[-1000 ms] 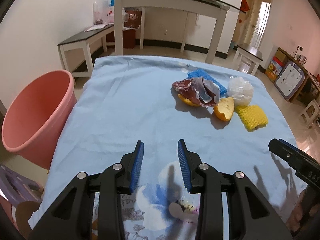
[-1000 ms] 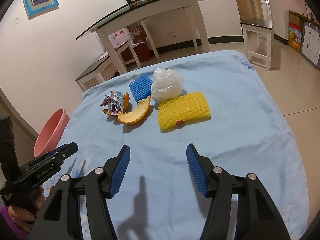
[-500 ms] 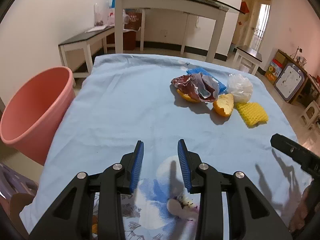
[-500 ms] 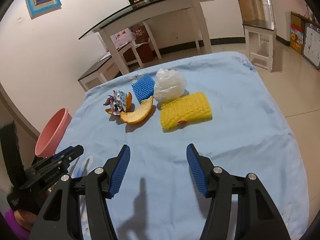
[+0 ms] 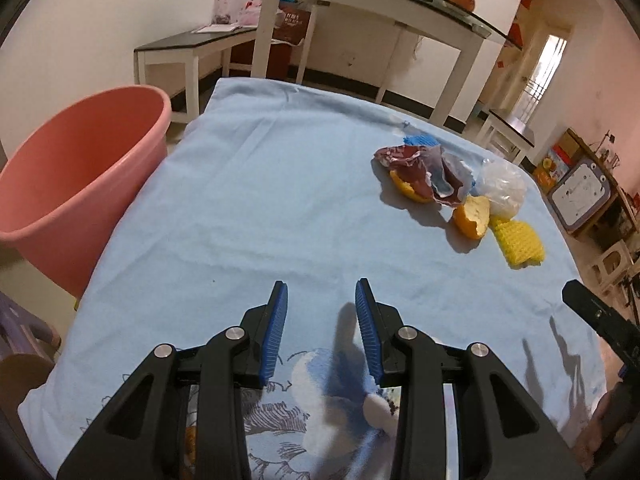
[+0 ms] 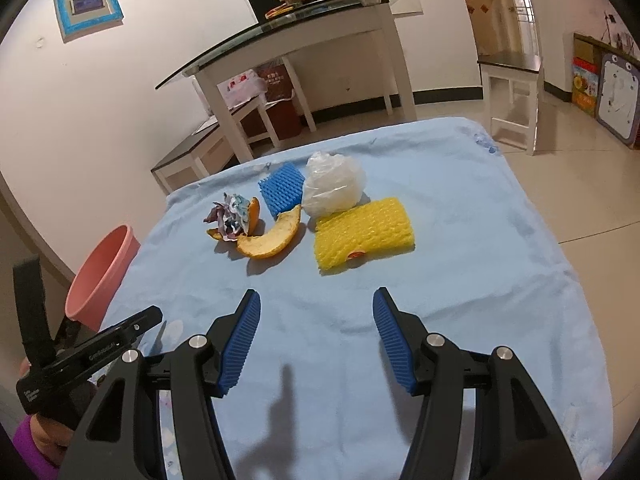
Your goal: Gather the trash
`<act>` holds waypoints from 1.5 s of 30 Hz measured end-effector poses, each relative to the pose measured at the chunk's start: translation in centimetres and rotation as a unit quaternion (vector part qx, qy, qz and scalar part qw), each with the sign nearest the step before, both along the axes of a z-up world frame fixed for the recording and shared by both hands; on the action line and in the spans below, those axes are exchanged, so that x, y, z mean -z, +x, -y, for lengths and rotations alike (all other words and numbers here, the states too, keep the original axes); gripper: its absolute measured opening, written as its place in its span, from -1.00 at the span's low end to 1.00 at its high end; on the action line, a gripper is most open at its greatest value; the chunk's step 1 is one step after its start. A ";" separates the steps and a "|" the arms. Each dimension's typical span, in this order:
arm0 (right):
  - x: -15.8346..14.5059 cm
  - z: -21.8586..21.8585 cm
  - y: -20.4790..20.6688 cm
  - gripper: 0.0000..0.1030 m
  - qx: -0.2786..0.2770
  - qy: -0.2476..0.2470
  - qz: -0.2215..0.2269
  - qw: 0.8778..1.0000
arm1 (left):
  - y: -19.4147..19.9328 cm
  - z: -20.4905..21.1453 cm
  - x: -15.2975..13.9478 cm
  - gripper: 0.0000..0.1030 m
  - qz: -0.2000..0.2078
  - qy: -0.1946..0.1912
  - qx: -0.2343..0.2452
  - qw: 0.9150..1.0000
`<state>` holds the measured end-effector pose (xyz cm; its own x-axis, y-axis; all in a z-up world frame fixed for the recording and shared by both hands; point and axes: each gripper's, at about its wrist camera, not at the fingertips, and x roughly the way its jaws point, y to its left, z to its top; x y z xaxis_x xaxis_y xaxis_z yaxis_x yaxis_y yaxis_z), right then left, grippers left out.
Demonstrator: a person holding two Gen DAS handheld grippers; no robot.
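Not much has changed over the last second: the left tool [image 5: 321,298] has rolled a little, so the desk [image 5: 256,216] with its blue cloth now sits tilted in its view and the pink bucket [image 5: 76,168] looms larger off to its left; the right tool [image 6: 316,312] has stayed put. Both tools are empty, the left one's jaws partly open, the right one's wider, nothing between the pads. The trash is untouched, clustered ahead of both tools: crumpled wrapper [image 6: 229,217] on one orange peel [image 6: 254,216], a second peel [image 6: 272,238] just beside it, blue foam net [image 6: 282,186], white plastic bag [image 6: 334,188], yellow foam net [image 6: 362,234]. From the left tool the pile is ahead and to the right, well apart; from the right tool it is ahead, slightly left, nearer. Judgement: collection has not started, the tools are only lining up; the right tool looks better placed for a first pick, and everything must then cross to the bucket.
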<state>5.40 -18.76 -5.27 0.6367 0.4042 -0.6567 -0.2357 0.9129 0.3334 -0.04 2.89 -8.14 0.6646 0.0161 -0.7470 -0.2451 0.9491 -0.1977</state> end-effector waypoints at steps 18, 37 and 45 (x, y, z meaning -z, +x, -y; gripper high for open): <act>0.5 0.3 0.5 0.13 0.025 -0.011 -0.018 0.999 | -0.7 1.8 -0.7 -0.31 0.031 0.043 0.034 0.998; 0.5 0.0 0.8 0.13 0.064 -0.069 0.001 0.996 | -0.4 2.4 -0.5 -0.31 0.020 0.048 0.064 0.997; 0.5 -0.5 0.4 0.13 0.064 -0.081 0.004 0.995 | -0.3 3.0 -0.4 -0.31 0.016 0.073 0.074 0.994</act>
<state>5.83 -18.25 -5.76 0.6814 0.2098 -0.7012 -0.1166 0.9769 0.1790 -0.34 -0.09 -7.74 0.6913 0.0236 -0.7222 -0.0971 0.9934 -0.0605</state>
